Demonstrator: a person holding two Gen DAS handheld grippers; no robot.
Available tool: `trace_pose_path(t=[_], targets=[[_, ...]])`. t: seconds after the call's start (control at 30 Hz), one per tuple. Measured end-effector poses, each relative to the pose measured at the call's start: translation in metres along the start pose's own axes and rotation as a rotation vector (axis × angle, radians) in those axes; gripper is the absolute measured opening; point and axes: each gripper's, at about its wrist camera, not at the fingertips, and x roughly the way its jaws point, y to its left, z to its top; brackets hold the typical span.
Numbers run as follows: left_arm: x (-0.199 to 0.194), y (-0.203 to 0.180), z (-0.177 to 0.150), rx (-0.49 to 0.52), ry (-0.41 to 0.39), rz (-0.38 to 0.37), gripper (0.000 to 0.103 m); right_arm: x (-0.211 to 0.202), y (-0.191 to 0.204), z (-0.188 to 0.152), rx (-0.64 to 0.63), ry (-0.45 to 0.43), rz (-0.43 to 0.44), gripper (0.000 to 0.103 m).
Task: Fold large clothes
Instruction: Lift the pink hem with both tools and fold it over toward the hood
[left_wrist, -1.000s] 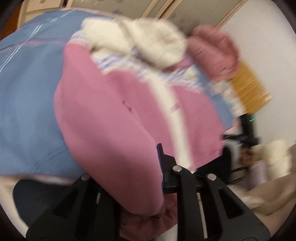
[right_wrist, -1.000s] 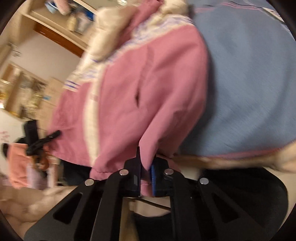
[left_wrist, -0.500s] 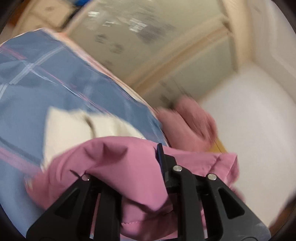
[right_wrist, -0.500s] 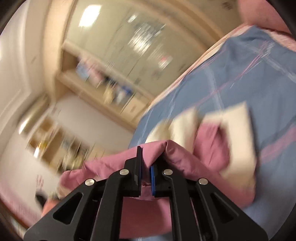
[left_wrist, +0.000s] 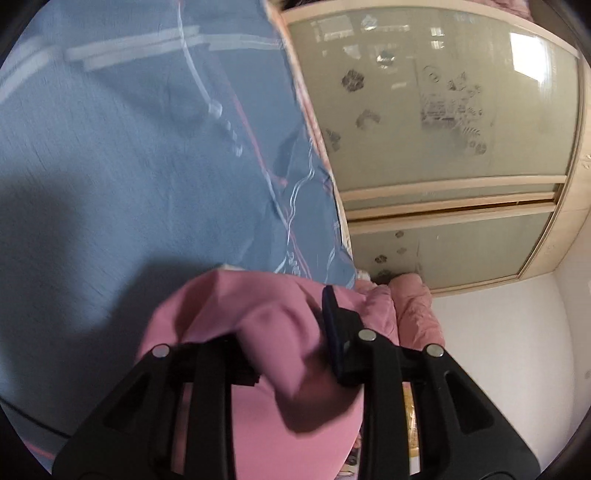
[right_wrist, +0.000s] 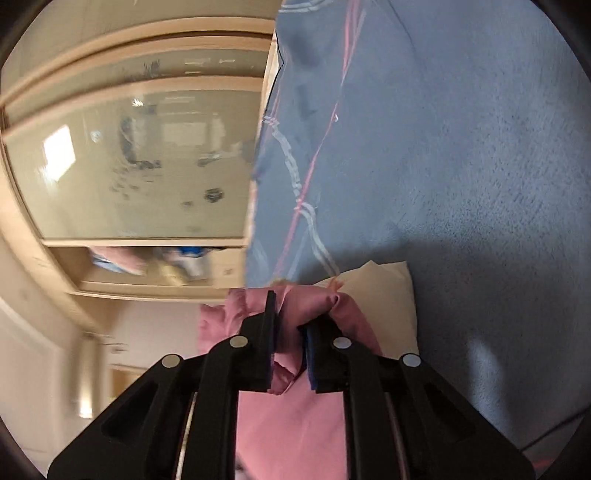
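**Both grippers on the pink garment over the blue bedcover**

We start at the left gripper (left_wrist: 291, 343). Its jaws have just been opening, and a thick fold of the pink garment (left_wrist: 258, 332) lies between them. The cloth drapes over the left finger and hides most of it; the right finger (left_wrist: 334, 332) stands clear beside the bunch. We cannot tell whether the pads press the cloth or merely stand around it. The garment spills from the jaws toward the near edge of the left wrist view and lies on the blue bedcover (left_wrist: 110, 166).

The right gripper (right_wrist: 288, 339) has its jaws close together, though they too have just been opening a little. A narrow pinch of the same pink garment (right_wrist: 286, 354) sits between the two pads, which touch it on both sides. From there the fabric hangs down toward the near edge, and a cream panel (right_wrist: 384, 295) of the garment spreads out just to the right of the jaws, flat on the bedcover.

Beyond the grippers, the blue bedcover (right_wrist: 461, 166) fills the far side of both views, crossed by pale and pink stripes. Past its edge stands a wardrobe with frosted sliding doors (left_wrist: 443, 110) in pale wooden frames. In the left wrist view a second pink bundle (left_wrist: 413, 306) lies at the bed's edge just beyond the gripper, against a white wall (left_wrist: 517, 350).
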Motion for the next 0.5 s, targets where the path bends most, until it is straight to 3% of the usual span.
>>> trace_pose_path(t=[0.1,0.13,0.17,0.2,0.23,0.27,0.3,0.37,0.4,0.47,0.5], targets=[[-0.021,-0.028,0.000,0.074,-0.038,-0.020,0.030,-0.015,0.015,-0.002,-0.050,-0.007,0.013,0.017],[-0.029,-0.038,-0.001,0.090,-0.059,-0.030,0.040,-0.022,0.022,-0.004,-0.076,-0.011,0.018,0.020],[-0.038,-0.045,0.000,0.095,-0.091,-0.037,0.049,-0.030,0.030,-0.007,-0.103,-0.025,0.016,0.037],[-0.050,-0.051,-0.001,0.097,-0.146,-0.032,0.077,-0.039,0.035,-0.011,-0.121,-0.072,-0.007,0.075],[-0.064,-0.053,-0.001,0.101,-0.221,-0.012,0.099,-0.055,0.042,-0.014,-0.149,-0.172,-0.078,0.102],[-0.089,-0.062,-0.007,0.118,-0.364,0.045,0.101,-0.071,0.049,-0.017,-0.185,-0.271,-0.144,0.102],[-0.098,-0.066,-0.010,0.131,-0.396,0.071,0.100,-0.084,0.055,-0.020,-0.207,-0.309,-0.162,0.102],[-0.105,-0.084,-0.023,0.196,-0.374,0.109,0.093,-0.090,0.074,-0.040,-0.317,-0.328,-0.237,0.102],[-0.101,-0.094,-0.034,0.258,-0.356,0.138,0.079,-0.088,0.088,-0.056,-0.397,-0.328,-0.313,0.097],[-0.079,-0.124,-0.076,0.462,-0.319,0.272,0.069,-0.063,0.118,-0.106,-0.629,-0.327,-0.474,0.088],[-0.070,-0.131,-0.094,0.527,-0.300,0.303,0.064,-0.056,0.122,-0.131,-0.715,-0.319,-0.510,0.080]])
